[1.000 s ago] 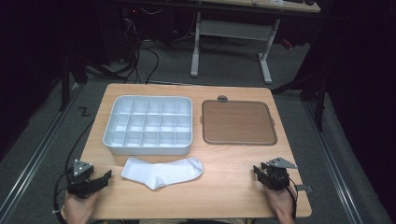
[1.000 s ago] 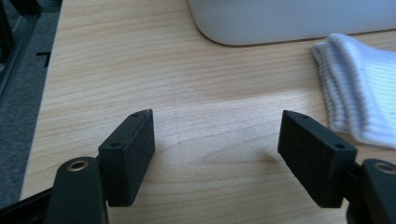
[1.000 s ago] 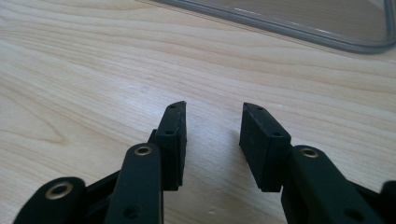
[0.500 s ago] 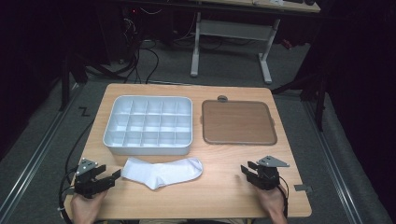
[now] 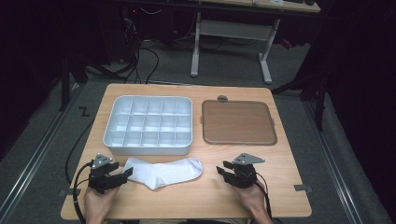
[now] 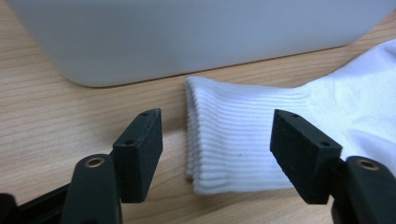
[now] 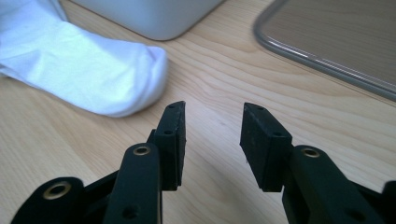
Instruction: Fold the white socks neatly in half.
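Observation:
A white sock (image 5: 163, 171) lies flat near the table's front edge, cuff to the left and toe to the right. My left gripper (image 5: 123, 174) is at the cuff end. In the left gripper view the ribbed cuff (image 6: 233, 144) lies between its jaws, which have just been closing; the pads stand apart from it, so the left gripper (image 6: 217, 144) is open. My right gripper (image 5: 224, 169) stands open a short way right of the toe. In the right gripper view the right gripper (image 7: 212, 140) has only bare wood between its jaws, with the sock's toe (image 7: 102, 74) ahead to the left.
A white compartment tray (image 5: 149, 150) sits just behind the sock, its wall (image 6: 187, 37) close ahead of the left gripper. A flat brown tray (image 5: 238, 122) lies to its right, with a rim (image 7: 322, 58) ahead of the right gripper. Bare wood lies between sock and right gripper.
Both grippers have moved inward toward the sock: the left one rightward to the cuff, the right one leftward toward the toe. The sock has not moved.

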Motion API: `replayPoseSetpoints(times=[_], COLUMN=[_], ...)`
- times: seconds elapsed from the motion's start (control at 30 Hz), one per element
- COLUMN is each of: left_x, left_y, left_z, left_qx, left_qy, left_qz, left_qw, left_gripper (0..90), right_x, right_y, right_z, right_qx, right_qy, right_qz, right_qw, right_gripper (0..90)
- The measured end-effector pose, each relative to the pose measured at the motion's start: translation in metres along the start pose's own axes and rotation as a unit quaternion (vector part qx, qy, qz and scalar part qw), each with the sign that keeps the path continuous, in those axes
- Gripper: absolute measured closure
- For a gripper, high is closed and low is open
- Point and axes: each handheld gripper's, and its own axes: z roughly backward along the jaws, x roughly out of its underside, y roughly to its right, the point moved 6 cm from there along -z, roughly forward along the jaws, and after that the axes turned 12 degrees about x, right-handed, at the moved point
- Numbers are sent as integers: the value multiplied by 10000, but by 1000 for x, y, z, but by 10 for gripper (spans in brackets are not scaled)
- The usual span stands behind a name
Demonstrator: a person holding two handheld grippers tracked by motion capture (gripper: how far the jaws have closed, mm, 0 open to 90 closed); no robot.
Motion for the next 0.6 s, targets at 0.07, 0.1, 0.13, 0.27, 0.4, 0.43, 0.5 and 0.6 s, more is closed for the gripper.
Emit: replayPoseSetpoints(times=[0.07,0.1,0.13,0.27,0.4,0.43,0.5,0.6], left_x=[1,2,3,5,7,7,8,8], left_y=[2,2,2,3,3,3,3,3], left_z=[-2,-4,-5,-9,-12,-12,-13,-13], left_qx=[-9,-13,-22,-67,-56,-55,-69,-86], left_qy=[-12,-30,-43,-115,-119,-125,-150,-128], left_qz=[15,18,20,-10,36,59,28,45], left_qw=[10000,10000,10000,9999,9999,9999,9999,9999], left_gripper=[366,371,376,398,421,427,450,464], right_x=[-4,-6,-8,-12,-14,-15,-16,-17], right_y=[-7,-11,-14,-26,-35,-37,-41,-43], right_z=[-3,-4,-6,-14,-24,-26,-33,-37], right_qx=[-75,-128,-167,-375,-426,-439,-435,-433], right_qy=[-15,-15,-5,-1,-64,-80,-145,-200], right_qz=[51,69,89,24,38,46,48,17], right_qw=[10000,9999,9998,9993,9991,9990,9989,9989], right_gripper=[611,610,609,609,608,608,608,609])
